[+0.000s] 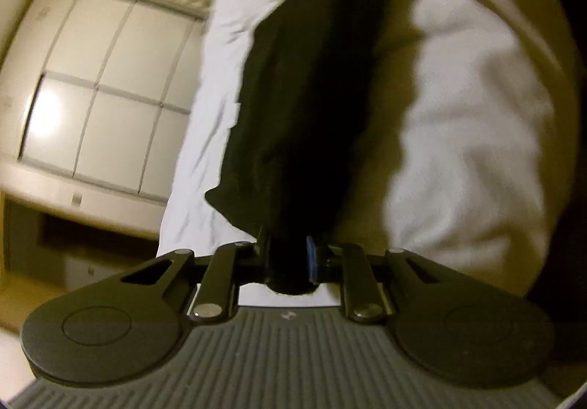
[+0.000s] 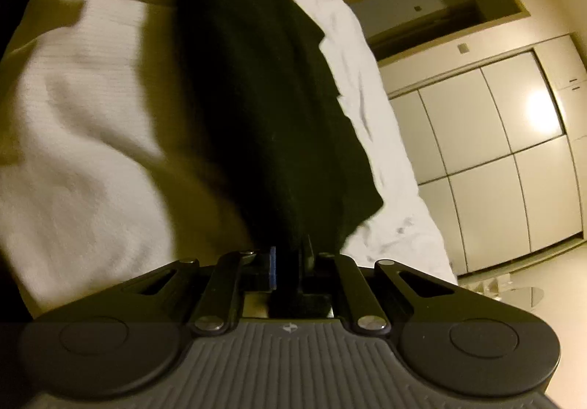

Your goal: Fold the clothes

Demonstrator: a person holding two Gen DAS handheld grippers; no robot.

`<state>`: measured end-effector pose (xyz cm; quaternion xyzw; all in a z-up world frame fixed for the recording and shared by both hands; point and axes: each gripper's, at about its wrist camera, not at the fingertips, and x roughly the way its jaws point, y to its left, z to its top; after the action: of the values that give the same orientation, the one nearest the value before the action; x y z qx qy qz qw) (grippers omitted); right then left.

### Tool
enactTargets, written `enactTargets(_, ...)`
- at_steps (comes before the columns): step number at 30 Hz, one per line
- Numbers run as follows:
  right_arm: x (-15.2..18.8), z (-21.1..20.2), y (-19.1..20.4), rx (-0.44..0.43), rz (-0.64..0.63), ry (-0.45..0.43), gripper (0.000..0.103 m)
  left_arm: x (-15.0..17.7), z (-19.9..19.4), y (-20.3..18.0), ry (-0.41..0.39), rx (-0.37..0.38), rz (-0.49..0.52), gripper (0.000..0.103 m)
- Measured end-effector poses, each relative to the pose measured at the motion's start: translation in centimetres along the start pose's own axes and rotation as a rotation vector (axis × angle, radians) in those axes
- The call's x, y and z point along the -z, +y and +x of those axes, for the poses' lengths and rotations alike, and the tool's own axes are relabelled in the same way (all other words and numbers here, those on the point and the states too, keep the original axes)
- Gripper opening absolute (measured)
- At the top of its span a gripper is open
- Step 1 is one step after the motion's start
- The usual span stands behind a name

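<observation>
Left wrist view: my left gripper (image 1: 288, 258) sits at lower centre of the frame, its two fingers pressed together on a bunched edge of the black fabric garment (image 1: 293, 97). A blue pad (image 1: 312, 258) shows on the right-hand finger, touching the cloth. From the pinch the garment runs up the middle of the frame to the top edge, held off the bed; its dark shadow falls just to the right of it on the white textured bed cover (image 1: 477, 134). A smoother white sheet (image 1: 205, 152) lies left of the garment. Cream panelled wardrobe doors (image 1: 102, 86) fill the left side, with a bright light reflection on one panel.

Right wrist view: my right gripper (image 2: 290, 262) is at lower centre, fingers likewise clamped on the same black garment (image 2: 279, 97), blue pad (image 2: 272, 266) on the left-hand finger. The cloth rises from the pinch toward the upper left of centre. White bed cover (image 2: 73, 134) is at left with shadow beside the garment; the sheet (image 2: 367, 115) is at right. Wardrobe doors (image 2: 495, 152) occupy the right side. Both frames show motion blur on the bedding.
</observation>
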<state>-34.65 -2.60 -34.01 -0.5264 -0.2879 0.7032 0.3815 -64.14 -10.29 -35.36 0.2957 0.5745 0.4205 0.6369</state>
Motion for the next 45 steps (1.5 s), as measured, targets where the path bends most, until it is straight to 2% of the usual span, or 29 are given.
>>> enactTargets(3,0.8,1.1,1.2,-0.073,0.02,0.048,0.006,0.8,0.8,-3.1,0.0,0.015,0.133,0.013)
enactTargets(5,1.3,2.2,3.4,-0.081,-0.009,0.072,0.011,1.4,1.2,-5.2,-0.006,-0.041,0.203,0.013)
enactTargets(8,1.1,2.3,3.3,-0.074,0.025,0.082,0.014,1.4,0.6,-4.5,0.009,-0.043,0.152,0.015)
enactTargets(10,0.9,1.8,2.4,-0.102,0.045,0.106,0.02,1.0,-0.4,-2.1,0.024,0.016,0.005,0.02)
enactTargets(12,1.0,0.8,0.8,-0.151,0.121,0.112,0.023,0.9,-1.4,0.9,0.051,0.082,-0.204,0.02)
enactTargets(13,1.0,0.2,-0.4,-0.18,0.2,0.114,0.026,1.0,-2.0,2.4,0.046,0.091,-0.312,0.02)
enactTargets(15,1.1,-0.9,-3.4,-0.239,0.429,0.115,0.027,0.7,-3.4,4.7,0.008,0.083,-0.494,0.02)
enactTargets(17,1.4,-1.7,-5.8,-0.269,0.65,0.081,0.03,-0.1,-4.0,6.4,-0.048,0.07,-0.663,0.02)
enactTargets(19,1.3,-2.1,-7.4,-0.29,0.845,0.025,0.034,-1.2,-3.7,7.2,-0.096,0.069,-0.794,0.02)
enactTargets(21,1.3,-1.1,-8.1,-0.326,1.021,-0.035,0.034,-2.4,-2.3,6.8,-0.087,0.08,-0.849,0.02)
enactTargets(22,1.5,-0.4,-8.5,-0.338,1.059,-0.043,0.034,-3.0,-1.4,6.5,-0.077,0.087,-0.868,0.02)
enactTargets(25,1.8,2.6,-7.3,-0.329,1.065,0.001,0.034,-2.0,0.5,4.6,0.022,0.104,-0.911,0.021)
enactTargets(27,3.7,3.9,-6.0,-0.294,1.061,0.053,0.029,-0.4,0.9,3.7,0.076,0.108,-0.965,0.021)
enactTargets(29,4.9,3.6,-6.6,-0.304,1.123,0.044,0.019,1.3,0.3,4.2,0.084,0.122,-1.06,0.021)
enactTargets(30,5.1,3.3,-7.1,-0.302,1.141,0.052,0.019,1.6,0.0,4.8,0.09,0.124,-1.084,0.02)
enactTargets(33,5.3,2.4,-8.7,-0.294,1.191,0.068,0.023,1.1,-0.7,7.2,0.089,0.099,-1.104,0.02)
enactTargets(34,4.8,2.3,-9.4,-0.286,1.189,0.05,0.027,0.7,-0.4,8.3,0.075,0.097,-1.107,0.02)
enactTargets(36,3.0,2.9,-10.9,-0.269,1.17,0.023,0.029,-0.2,0.7,10.0,0.049,0.09,-1.101,0.02)
enactTargets(40,-0.6,7.0,-12.6,-0.287,1.142,0.005,0.03,-1.8,6.2,11.8,0.063,0.132,-1.093,0.02)
enactTargets(45,-2.7,13.5,-13.5,-0.265,1.119,0.058,0.031,-3.3,13.5,13.6,0.095,0.182,-1.088,0.02)
